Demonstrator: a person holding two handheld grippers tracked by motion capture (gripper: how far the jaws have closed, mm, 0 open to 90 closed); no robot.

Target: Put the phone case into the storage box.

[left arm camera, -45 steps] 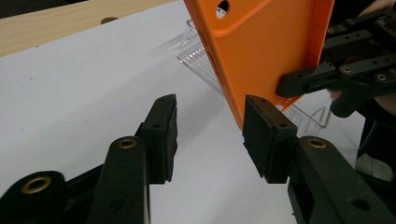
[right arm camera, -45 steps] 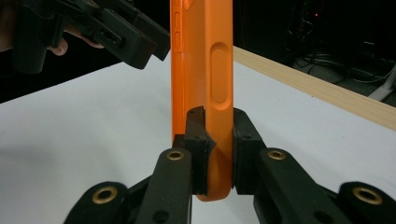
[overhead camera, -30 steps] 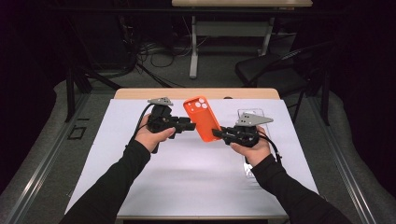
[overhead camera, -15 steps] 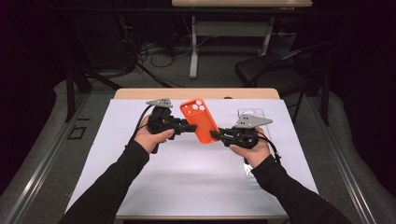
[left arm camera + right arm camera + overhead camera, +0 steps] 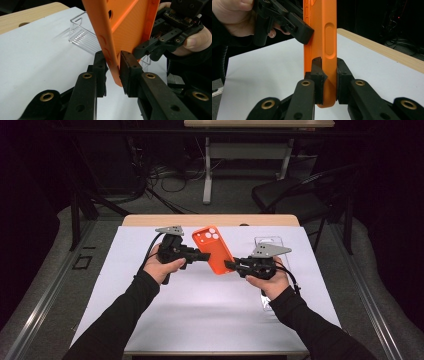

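Observation:
An orange phone case (image 5: 214, 249) is held upright above the white sheet between both grippers. My left gripper (image 5: 205, 255) reaches in from the left. Its jaws have just been closing on the case's side wall (image 5: 125, 27), which stands between them. In the left gripper view my left gripper (image 5: 113, 67) has a pad against each face of that wall. My right gripper (image 5: 230, 266) comes from the right. In the right gripper view my right gripper (image 5: 329, 72) is shut on the bottom end of the case (image 5: 322, 30).
A clear plastic case (image 5: 270, 245) lies on the white sheet (image 5: 200, 320) behind the right hand and appears in the left gripper view as the clear case (image 5: 82, 37). The table's wooden far edge (image 5: 210, 220) borders a dark floor with a chair (image 5: 295, 195) and cables.
The left gripper's jaws have drawn in around the case's left edge. Both hands and the case have stayed in place.

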